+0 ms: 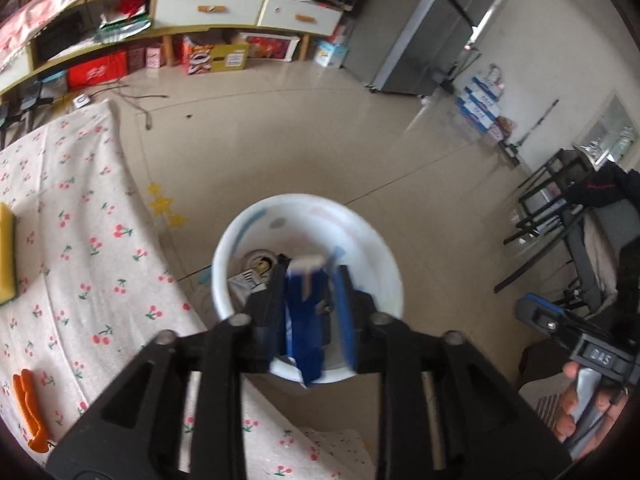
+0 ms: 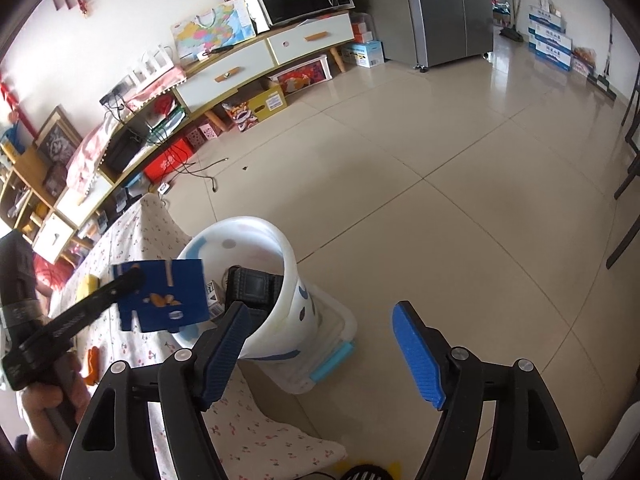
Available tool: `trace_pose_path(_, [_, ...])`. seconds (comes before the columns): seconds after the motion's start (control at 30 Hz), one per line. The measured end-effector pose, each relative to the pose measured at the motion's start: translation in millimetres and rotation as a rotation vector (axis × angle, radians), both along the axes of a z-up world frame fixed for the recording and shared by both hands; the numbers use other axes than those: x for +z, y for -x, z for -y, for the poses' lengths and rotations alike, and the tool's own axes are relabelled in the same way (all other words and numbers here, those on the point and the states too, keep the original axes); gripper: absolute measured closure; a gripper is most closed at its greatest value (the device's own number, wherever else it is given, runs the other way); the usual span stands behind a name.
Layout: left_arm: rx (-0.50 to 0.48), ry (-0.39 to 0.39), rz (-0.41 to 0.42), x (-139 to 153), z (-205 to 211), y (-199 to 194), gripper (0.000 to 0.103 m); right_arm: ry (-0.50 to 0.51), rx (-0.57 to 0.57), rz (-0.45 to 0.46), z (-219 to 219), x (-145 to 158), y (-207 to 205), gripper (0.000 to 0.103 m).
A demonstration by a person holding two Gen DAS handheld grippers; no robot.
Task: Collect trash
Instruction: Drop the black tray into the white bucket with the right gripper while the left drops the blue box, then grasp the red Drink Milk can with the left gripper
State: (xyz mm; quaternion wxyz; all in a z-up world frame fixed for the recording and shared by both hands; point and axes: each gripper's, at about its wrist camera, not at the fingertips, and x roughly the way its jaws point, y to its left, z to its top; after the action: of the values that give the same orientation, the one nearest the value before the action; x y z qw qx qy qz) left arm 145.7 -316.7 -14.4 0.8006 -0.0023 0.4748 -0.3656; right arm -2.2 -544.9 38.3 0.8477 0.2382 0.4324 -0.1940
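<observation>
- Carton (image 1: 304, 320), blue and flattened, is sitting between the fingers of the left gripper (image 1: 312, 266), right above the mouth of the white bin (image 1: 240, 240).
- Left jaws are standing partly apart. The carton is lying against the black finger (image 1: 268, 300), and a gap is showing between it and the blue pad (image 1: 345, 312), so nothing is clamping it.
- The left wrist view is blurring around the carton, so I can't tell whether it is still resting on that finger.
- In the right wrist view the carton is showing flat-on at the tip of the left gripper, overlapping the bin's near rim.
- Right gripper (image 2: 320, 308) is hanging off to the side with its jaws wide apart and nothing between them. It is pointing down at the floor just beside the bin.
- Bin is standing in a clear tub (image 2: 340, 320) on the tiled floor (image 2: 460, 200), just beside the table edge.
- Trash is already lying inside the bin: a round lid (image 1: 260, 262) and a black boxy item (image 2: 252, 288).
- Cherry-print cloth (image 1: 80, 240) is covering the table. A yellow sponge (image 1: 6, 256) and an orange tool (image 1: 30, 412) are lying on it, well apart from the bin.
- Person's hands are gripping both handles: the right hand (image 1: 580, 412) and the left hand (image 2: 44, 408).
</observation>
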Motion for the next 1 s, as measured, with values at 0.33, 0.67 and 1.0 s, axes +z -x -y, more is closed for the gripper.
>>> trace_pose_path(0.33, [0.067, -0.052, 0.062, 15.6, -44.6, 10.0, 0.030, 0.015, 0.049, -0.002, -20.0, 1.9, -12.0, 0.026])
trace_pose_path(0.67, [0.125, -0.143, 0.104, 25.2, -103.1, 14.0, 0.020, 0.042, 0.096, -0.002, -50.0, 4.8, -22.5, 0.025])
trace_pose_path(1.0, [0.186, -0.203, 0.134, 34.3, -174.8, 27.9, 0.010, 0.084, 0.183, 0.013, -96.1, 11.2, -32.9, 0.023])
